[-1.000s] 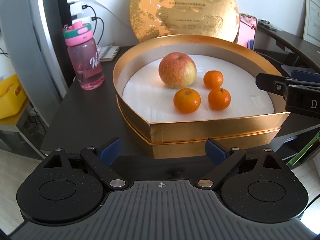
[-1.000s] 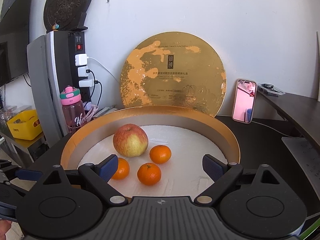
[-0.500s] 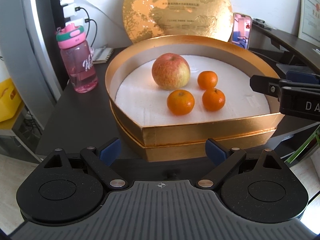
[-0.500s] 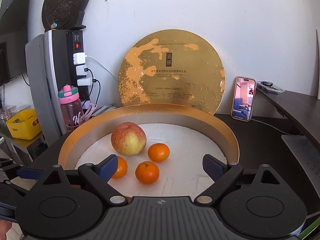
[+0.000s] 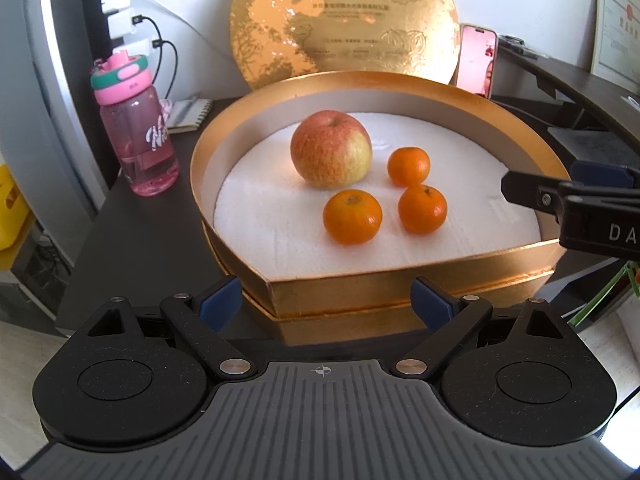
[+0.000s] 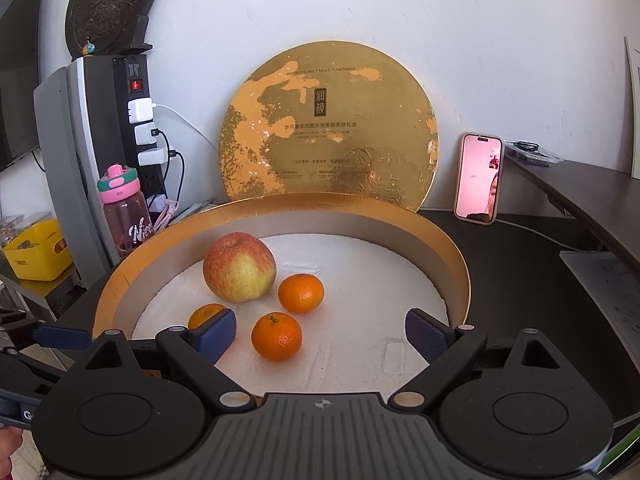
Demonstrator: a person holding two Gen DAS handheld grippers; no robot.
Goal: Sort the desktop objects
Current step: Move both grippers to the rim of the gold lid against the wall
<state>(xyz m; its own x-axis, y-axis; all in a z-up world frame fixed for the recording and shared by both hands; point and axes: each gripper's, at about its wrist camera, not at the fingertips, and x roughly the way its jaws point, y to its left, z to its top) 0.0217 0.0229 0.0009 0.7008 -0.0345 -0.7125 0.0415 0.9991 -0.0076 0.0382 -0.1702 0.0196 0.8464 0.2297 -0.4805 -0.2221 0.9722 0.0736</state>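
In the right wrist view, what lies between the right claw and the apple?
One tangerine lies there on the white foam, between the open right claw and the apple.

Looks like an office: dark curved desk (image 6: pixel 532 264), upright black power strip with white chargers (image 6: pixel 141 120) at 10 o'clock, spiral notebook (image 5: pixel 188 114), probably a framed certificate (image 5: pixel 618 32) at 2 o'clock.

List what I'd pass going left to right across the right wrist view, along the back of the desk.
Yellow bin → pink water bottle → round gold lid leaning on the wall → phone standing upright.
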